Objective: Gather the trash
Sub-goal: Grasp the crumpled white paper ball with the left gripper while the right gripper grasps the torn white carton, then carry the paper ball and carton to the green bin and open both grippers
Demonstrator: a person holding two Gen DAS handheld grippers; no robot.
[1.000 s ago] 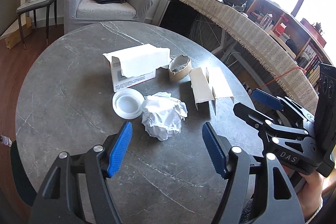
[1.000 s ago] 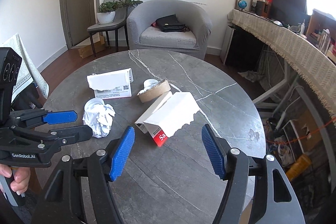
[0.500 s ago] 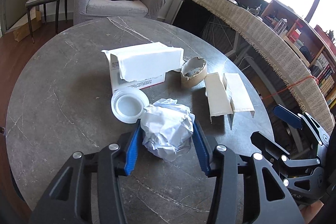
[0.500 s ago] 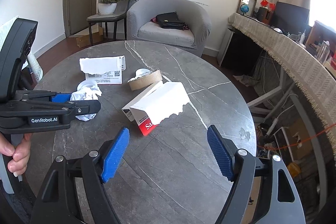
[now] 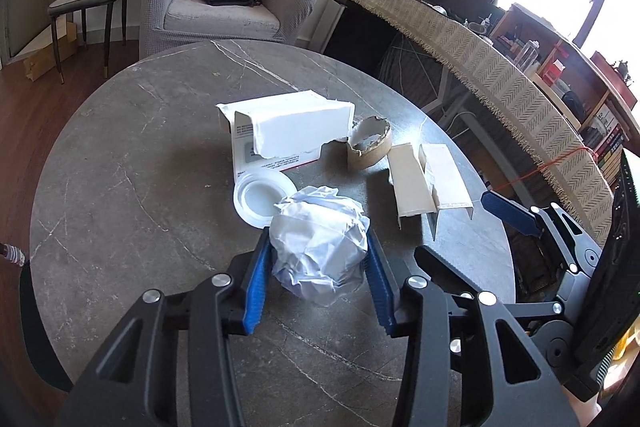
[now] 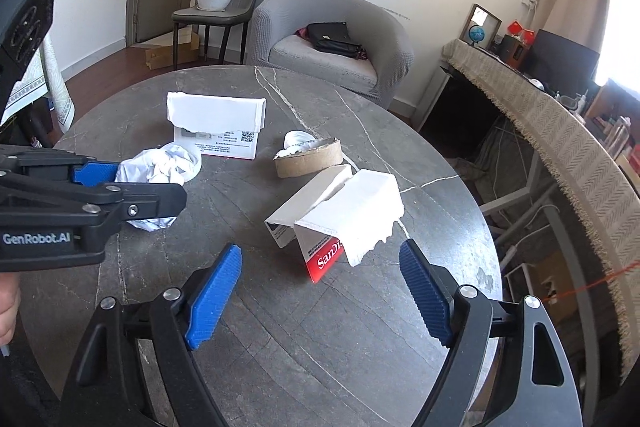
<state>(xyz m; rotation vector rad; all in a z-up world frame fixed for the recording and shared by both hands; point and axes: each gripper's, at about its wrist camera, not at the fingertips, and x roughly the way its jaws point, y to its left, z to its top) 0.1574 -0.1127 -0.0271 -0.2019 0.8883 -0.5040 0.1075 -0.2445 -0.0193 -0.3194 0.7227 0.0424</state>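
**Left gripper closed on the paper ball**

Round grey table (image 5: 120, 187): torn white box (image 5: 288, 135) near its centre, opened red-and-white carton (image 6: 340, 219) toward the right edge. Left gripper (image 5: 318, 279), spread a second ago, now pinches the crumpled paper ball (image 5: 320, 243) beside the white lid (image 5: 260, 195). Right gripper (image 6: 320, 291) remains spread, nearer the carton.

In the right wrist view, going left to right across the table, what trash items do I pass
crumpled paper ball held in the left gripper → torn white box → cardboard ring → torn SanDisk package
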